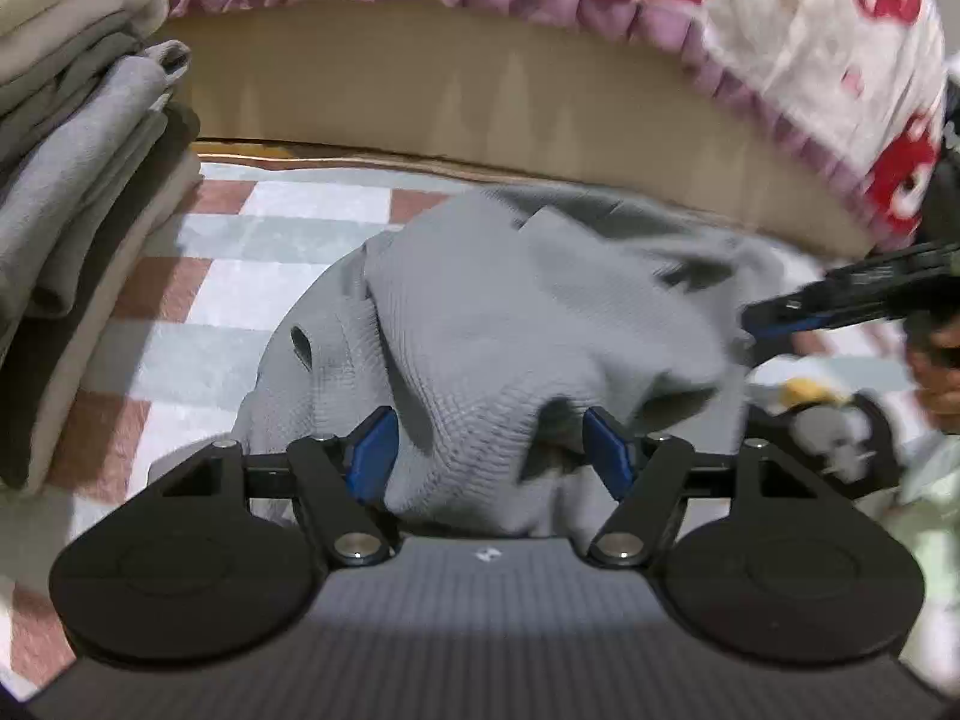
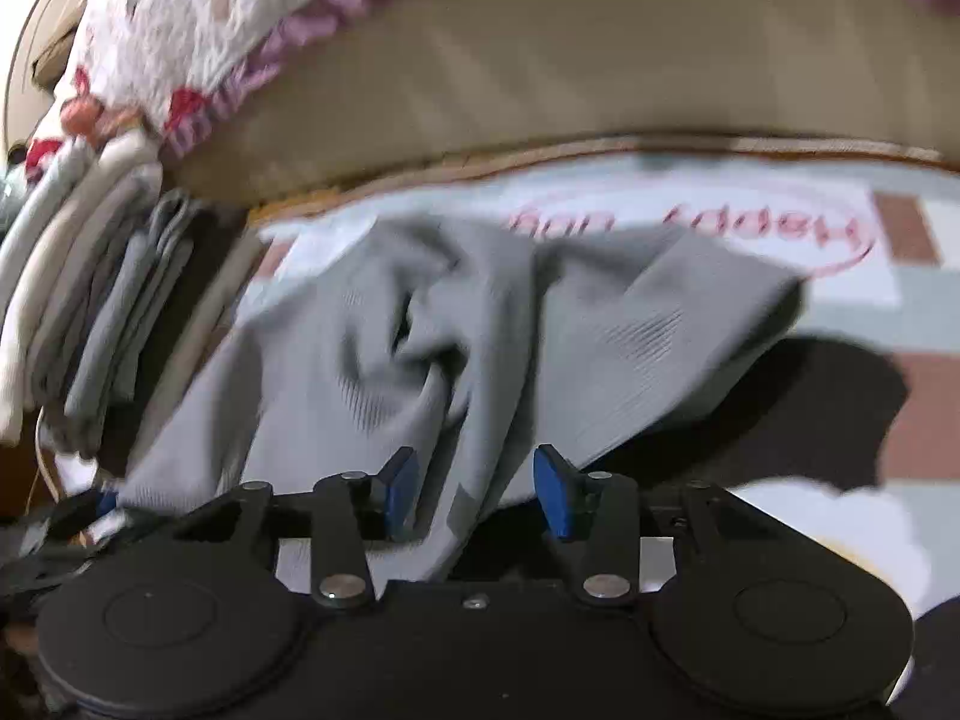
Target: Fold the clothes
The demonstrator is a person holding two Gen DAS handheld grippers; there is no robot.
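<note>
Seen from the left wrist, the left gripper stood with its blue pads spread apart, a bunched fold of the grey garment rising between them but pressed by neither pad. The garment lay crumpled on a checked mat of pink, white and pale green squares, near the mat's far edge, where a tan bed base ran under a white quilt with red shapes and a purple frill. A stack of folded clothes sat at the mat's left edge. At the right edge of that view the right gripper came in, blurred, with part of a hand behind it. Seen from the right wrist, the right gripper also had its jaws parted, a strip of grey cloth hanging loose between the pads and touching, at most, the left one; the grey garment spread ahead of it toward the far edge of the checked mat, partly covering pink lettering ringed by an oval. The stack of folded clothes stood at the mat's left edge, just beside the garment.
</note>
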